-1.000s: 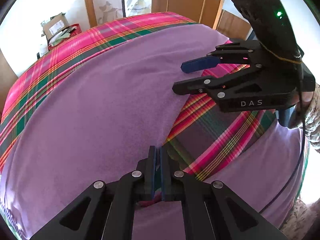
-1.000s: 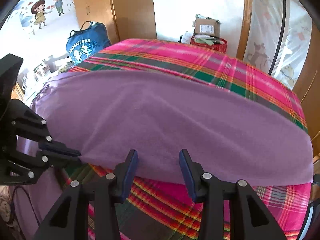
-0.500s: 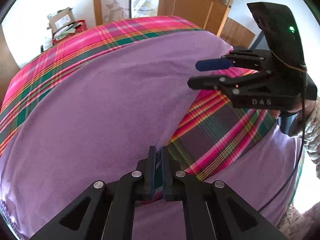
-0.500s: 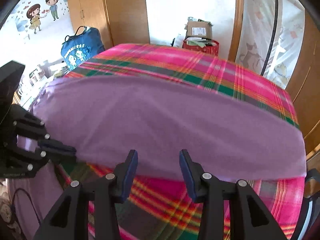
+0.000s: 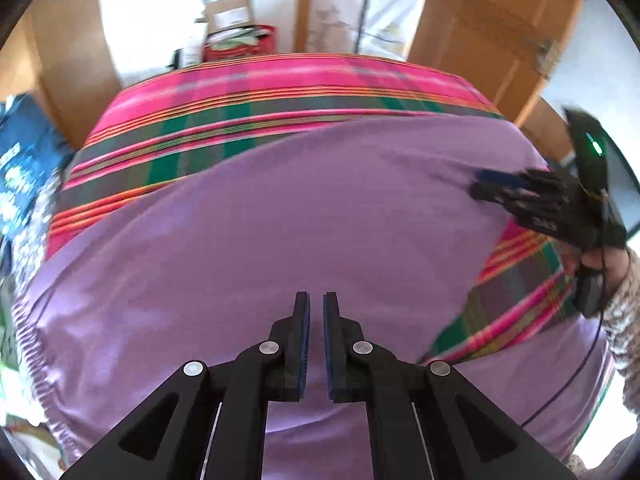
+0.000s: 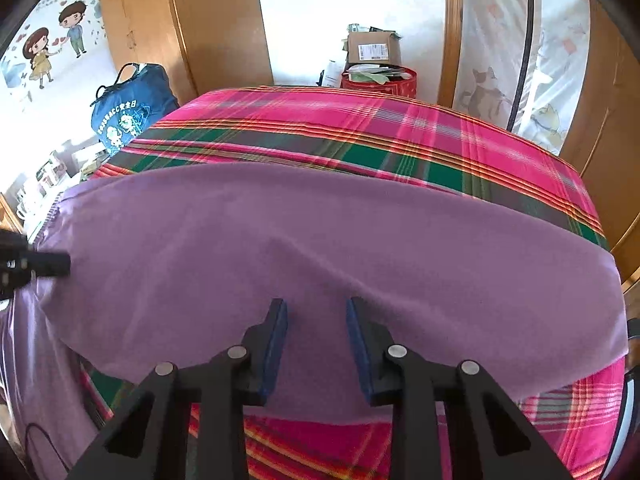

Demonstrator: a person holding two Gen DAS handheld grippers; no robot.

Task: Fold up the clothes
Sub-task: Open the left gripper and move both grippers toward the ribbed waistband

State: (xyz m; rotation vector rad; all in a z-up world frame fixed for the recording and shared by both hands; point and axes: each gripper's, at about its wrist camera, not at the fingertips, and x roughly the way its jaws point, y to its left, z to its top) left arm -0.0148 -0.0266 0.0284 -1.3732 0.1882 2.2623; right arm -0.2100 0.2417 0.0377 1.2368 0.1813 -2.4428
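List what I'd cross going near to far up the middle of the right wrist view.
Right gripper with jaws apart → purple cloth → plaid bedspread → red round box → cardboard box.

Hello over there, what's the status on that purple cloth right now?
Left hand-held gripper barely parted, gripping nothing; right hand-held gripper open. Purple cloth spread over plaid bedcover, partly folded. Nothing in the way.
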